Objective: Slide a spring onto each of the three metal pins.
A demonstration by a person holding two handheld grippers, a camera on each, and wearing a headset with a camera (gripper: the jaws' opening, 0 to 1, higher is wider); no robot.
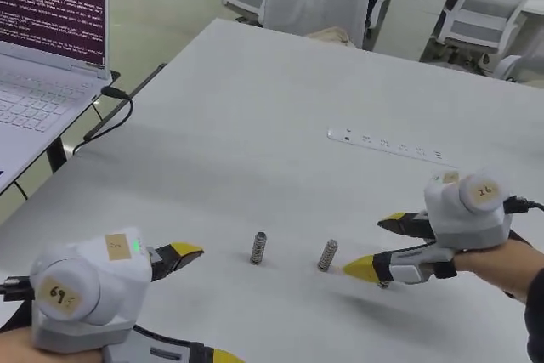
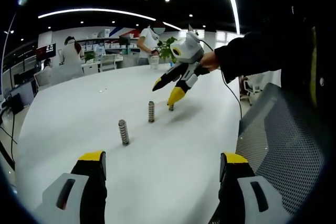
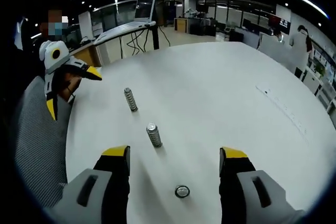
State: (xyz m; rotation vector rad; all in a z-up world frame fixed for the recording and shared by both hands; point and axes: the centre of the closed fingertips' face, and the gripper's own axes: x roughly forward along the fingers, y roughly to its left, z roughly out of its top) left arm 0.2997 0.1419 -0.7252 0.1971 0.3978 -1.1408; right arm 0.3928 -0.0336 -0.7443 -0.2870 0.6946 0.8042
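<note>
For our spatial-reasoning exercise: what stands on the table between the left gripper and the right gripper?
Two upright springs: the first spring nearer the left gripper, the second spring nearer the right gripper, standing apart, seen in the head view.

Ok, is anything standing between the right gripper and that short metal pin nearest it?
Nothing visible does. The short metal pin sits on the bare table between the open jaws of the right gripper. The two springs stand upright farther out, beyond it.
</note>
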